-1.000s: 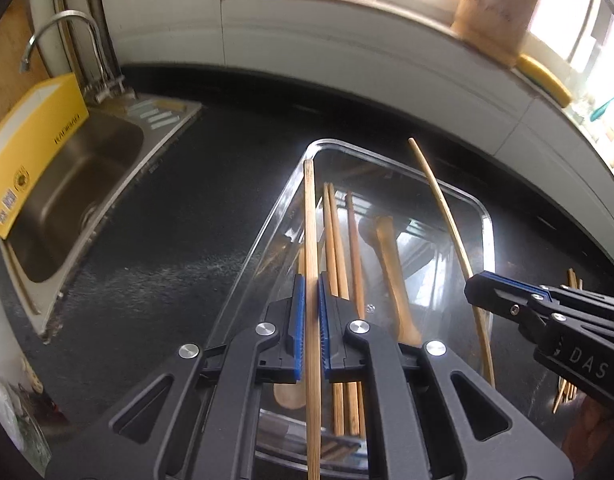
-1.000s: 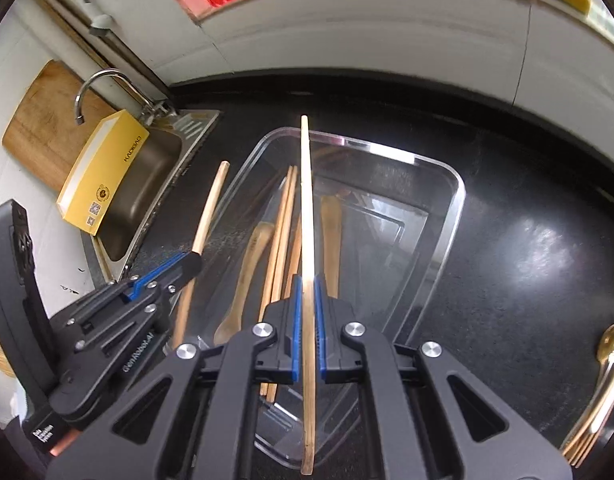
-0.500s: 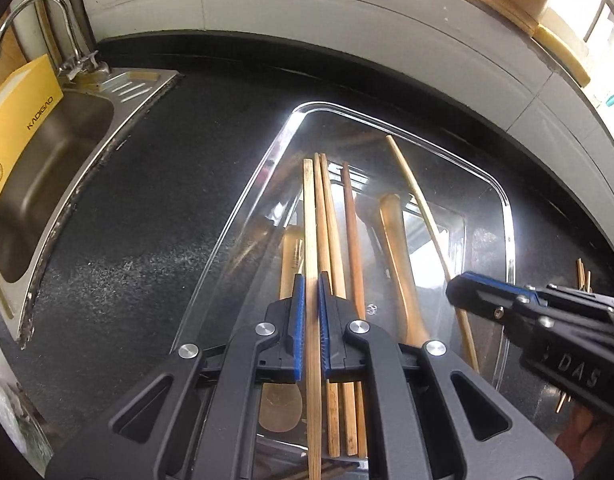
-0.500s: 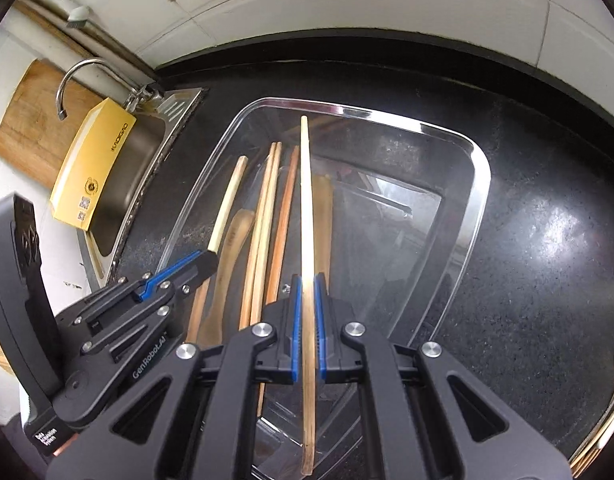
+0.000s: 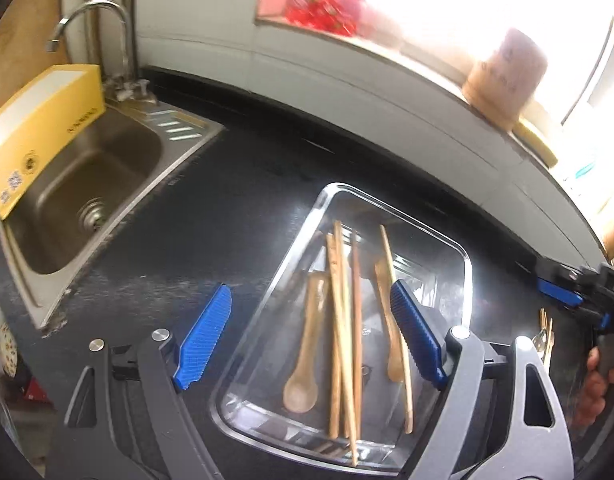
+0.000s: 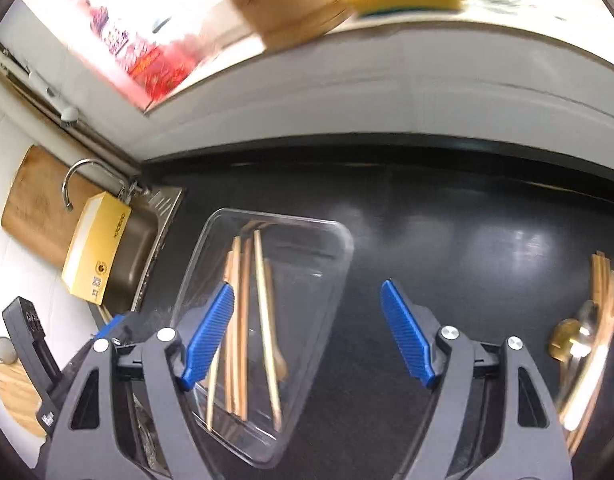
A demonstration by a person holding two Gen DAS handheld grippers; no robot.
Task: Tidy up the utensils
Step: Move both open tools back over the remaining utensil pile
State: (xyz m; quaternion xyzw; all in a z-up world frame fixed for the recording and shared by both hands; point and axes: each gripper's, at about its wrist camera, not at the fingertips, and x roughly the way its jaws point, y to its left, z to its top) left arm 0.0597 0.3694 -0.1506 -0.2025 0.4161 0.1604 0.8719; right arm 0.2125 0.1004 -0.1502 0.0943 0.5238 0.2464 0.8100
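Both tongs wide open, empty. Loose utensils [image 6: 587,344] lie on surface at 3 o'clock of right tongs [image 6: 307,336], long axis 12–6. Right nearer than left tongs [image 5: 311,336], which hover over tray [image 5: 465,264].

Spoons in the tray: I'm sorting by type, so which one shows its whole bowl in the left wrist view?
The left spoon: its round bowl faces the camera near the tray front; the right spoon lies partly under a chopstick.
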